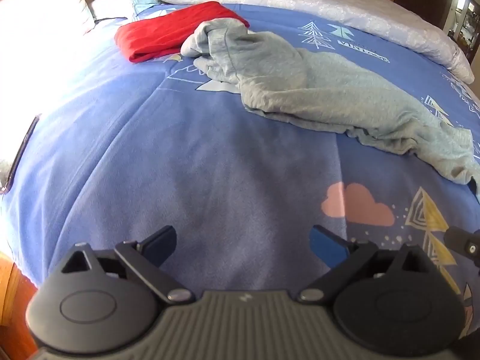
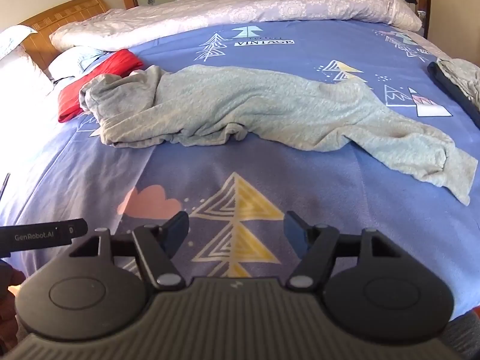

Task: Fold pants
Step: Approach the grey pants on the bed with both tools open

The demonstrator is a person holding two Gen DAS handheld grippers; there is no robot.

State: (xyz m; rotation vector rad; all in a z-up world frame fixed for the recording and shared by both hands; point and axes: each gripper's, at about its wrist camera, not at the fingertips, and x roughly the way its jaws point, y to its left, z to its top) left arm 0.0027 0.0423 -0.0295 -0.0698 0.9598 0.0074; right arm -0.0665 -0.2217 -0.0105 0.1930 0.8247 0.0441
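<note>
Both grippers were sitting low over the blue sheet point(image 1: 210, 156), nothing in either one. Left gripper point(image 1: 243, 246) had its jaws spread wide, just bare sheet between the blue pads. Right gripper point(image 2: 237, 231) was the same deal, jaws apart, hovering over a yellow triangle-tree print point(image 2: 240, 210) with a pink cloud point(image 2: 150, 204) just left of it.

Pants point(image 2: 255, 111) were grey and lay in a long crumpled strip across the middle of the bed, well ahead of both grippers and not touched by either. One end was bunched up near the pillows point(image 2: 18, 60), the other trailed toward the right edge. Right at the bunched end sat a red garment point(image 1: 168, 30), folded-ish, touching the pants. Behind all that, a pale quilt point(image 2: 240, 9) was piled along the far side. Over on the far right edge there was a dark strip point(image 2: 456, 90) with more grey cloth beside it; couldn't tell what it was.
</note>
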